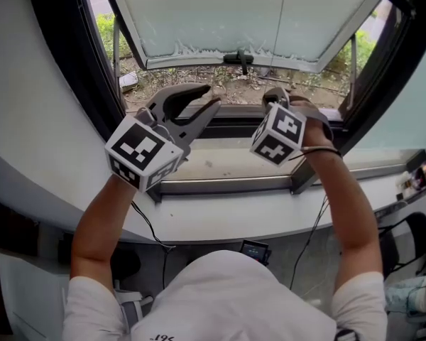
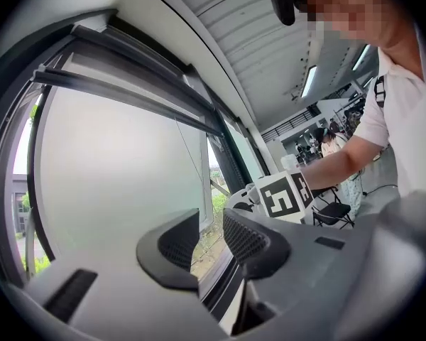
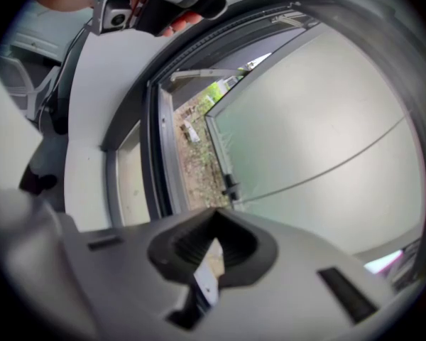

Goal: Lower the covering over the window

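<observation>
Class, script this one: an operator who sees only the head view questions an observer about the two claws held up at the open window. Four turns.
Operator: Is the right claw shut? From above I can't see its jaws.
Observer: Yes. In the right gripper view, the right claw has its jaws together.
Operator: Is anything inside the left claw?
Observer: No. In the left gripper view, the left claw stands open and nothing sits between its jaws.

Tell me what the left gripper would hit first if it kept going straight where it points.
Most likely the dark lower window frame. The left gripper, fingers apart and empty, aims just below the tilted-out sash, toward the open gap; depth is unclear, so it might pass outside.
</observation>
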